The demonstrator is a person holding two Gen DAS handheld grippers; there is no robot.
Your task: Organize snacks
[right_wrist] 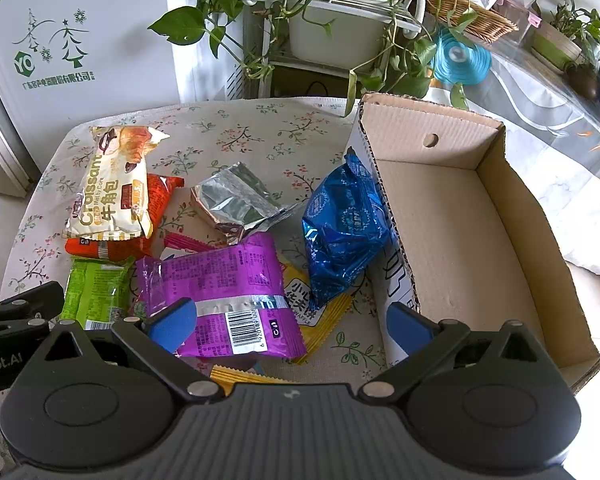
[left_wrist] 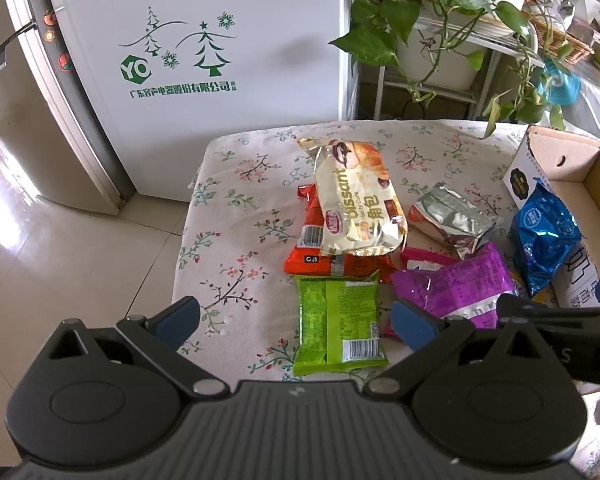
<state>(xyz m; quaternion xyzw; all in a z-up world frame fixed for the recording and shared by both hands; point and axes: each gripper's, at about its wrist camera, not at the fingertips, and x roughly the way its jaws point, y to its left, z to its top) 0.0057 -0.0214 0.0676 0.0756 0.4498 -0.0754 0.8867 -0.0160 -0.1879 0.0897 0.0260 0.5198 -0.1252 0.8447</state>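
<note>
- Across the floral cloth of the tabletop (left_wrist: 236,216), seen from the left wrist, lie six crinkly packets: one cream croissant bag (left_wrist: 358,204) resting on one glossy red packet (left_wrist: 312,256), one flat green packet (left_wrist: 336,324), one purple packet (left_wrist: 456,288), one creased silver foil pouch (left_wrist: 452,220), and one shiny blue bag (left_wrist: 544,236) leaning against the box.
- Left tool (left_wrist: 296,320) hangs spread wide over the green packet, pinching nothing.
- One white fridge (left_wrist: 220,40) with green tree prints stands behind the tabletop.
- From the right wrist, one corrugated cardboard box (right_wrist: 460,216) sits on the right, its inside bare; every snack lies outside it on the cloth.
- Two yellow wafer packets (right_wrist: 320,316) peek out beneath the purple and blue ones.
- Right tool (right_wrist: 292,324) is spread apart above the purple packet, gripping nothing.
- Leafy potted vines (right_wrist: 340,20) trail behind.
</note>
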